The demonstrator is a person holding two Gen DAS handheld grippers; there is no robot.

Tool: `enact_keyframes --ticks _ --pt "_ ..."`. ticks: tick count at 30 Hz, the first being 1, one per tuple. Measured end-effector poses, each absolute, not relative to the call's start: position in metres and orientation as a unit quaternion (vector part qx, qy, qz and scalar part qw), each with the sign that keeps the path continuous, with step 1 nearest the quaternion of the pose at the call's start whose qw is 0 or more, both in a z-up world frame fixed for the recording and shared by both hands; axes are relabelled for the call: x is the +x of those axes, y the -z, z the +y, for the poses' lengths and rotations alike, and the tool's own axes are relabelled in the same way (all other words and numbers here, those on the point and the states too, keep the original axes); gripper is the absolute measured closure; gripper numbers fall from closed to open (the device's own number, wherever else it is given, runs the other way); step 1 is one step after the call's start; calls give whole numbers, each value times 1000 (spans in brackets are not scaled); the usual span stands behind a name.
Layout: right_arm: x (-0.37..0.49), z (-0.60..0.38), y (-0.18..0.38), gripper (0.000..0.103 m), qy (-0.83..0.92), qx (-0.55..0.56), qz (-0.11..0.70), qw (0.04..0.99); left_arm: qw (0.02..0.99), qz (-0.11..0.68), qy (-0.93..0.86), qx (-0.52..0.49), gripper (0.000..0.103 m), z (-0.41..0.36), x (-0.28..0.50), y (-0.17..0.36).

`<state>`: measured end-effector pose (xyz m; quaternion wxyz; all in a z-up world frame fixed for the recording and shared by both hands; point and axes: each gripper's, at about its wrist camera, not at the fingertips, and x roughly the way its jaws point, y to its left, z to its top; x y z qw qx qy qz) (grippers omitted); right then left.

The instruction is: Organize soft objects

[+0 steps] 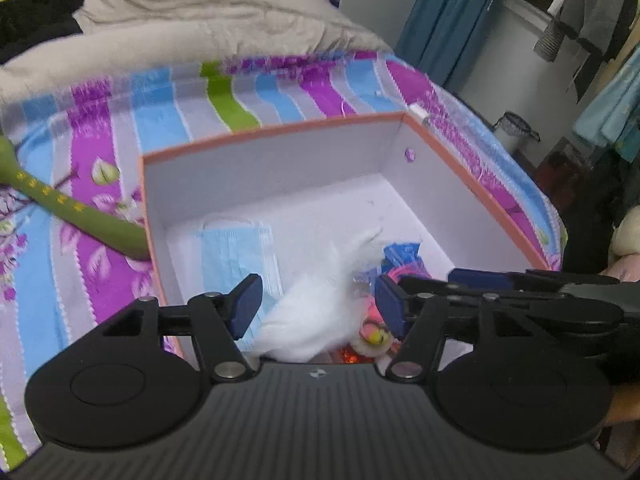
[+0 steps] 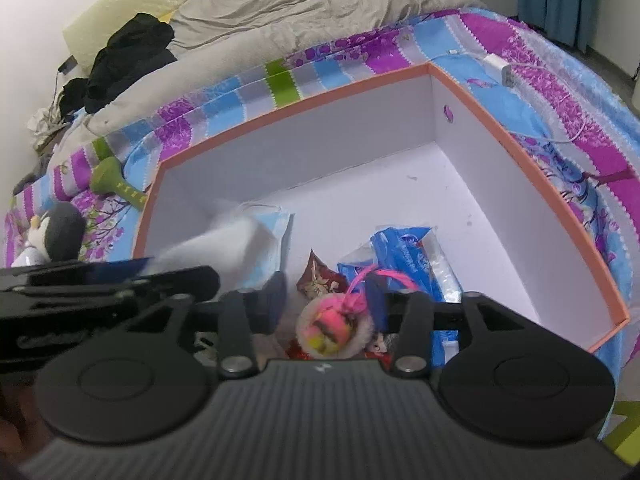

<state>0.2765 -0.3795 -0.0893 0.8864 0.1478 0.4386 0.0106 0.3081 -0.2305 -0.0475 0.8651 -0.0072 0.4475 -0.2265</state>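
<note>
An orange-rimmed box [image 1: 280, 130] [image 2: 280, 108] with a white inside sits on the striped bedsheet. My left gripper [image 1: 318, 306] hangs open over it. A blurred white fluffy thing [image 1: 320, 312] [image 2: 232, 240] lies loose between its blue pads, with gaps on both sides. My right gripper [image 2: 326, 300] is open just beside it. A pink and white plush ball [image 2: 332, 328] [image 1: 374, 334] with a pink cord sits low between its fingers, unpressed. Inside the box lie a blue face mask [image 1: 236, 248], a blue tissue pack [image 2: 412, 256] and a red wrapper [image 2: 320, 280].
A green padded stick [image 1: 72, 208] [image 2: 116, 184] leans at the box's left wall. A penguin plush [image 2: 56, 236] lies further left. A white charger with cable [image 2: 500, 68] rests beyond the far right corner. Grey duvet and black clothes [image 2: 128, 56] cover the bed's far part.
</note>
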Motion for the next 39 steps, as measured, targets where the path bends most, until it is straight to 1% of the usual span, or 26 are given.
enact_keyframes --ticks 1,7,12,19,26,30,39 --pt "275 -379 87 44 -10 144 436 888 868 443 226 -13 35 -227 307 42" --pt "263 -380 62 44 -4 138 411 901 884 411 222 0 35 -214 290 5" --pt "240 -381 25 44 1 134 372 918 899 379 221 1 35 -199 264 -29" --pt "195 -372 -25 44 -2 125 316 941 916 333 224 -5 35 -173 215 -77" --pt "152 -352 -60 44 -18 117 275 954 929 292 226 -15 35 -149 161 -116" --pt "128 -343 -66 44 -28 116 265 957 932 281 229 -23 35 -138 133 -124" --pt "87 -328 -57 44 -21 109 261 959 931 285 227 -20 35 -127 86 -119"
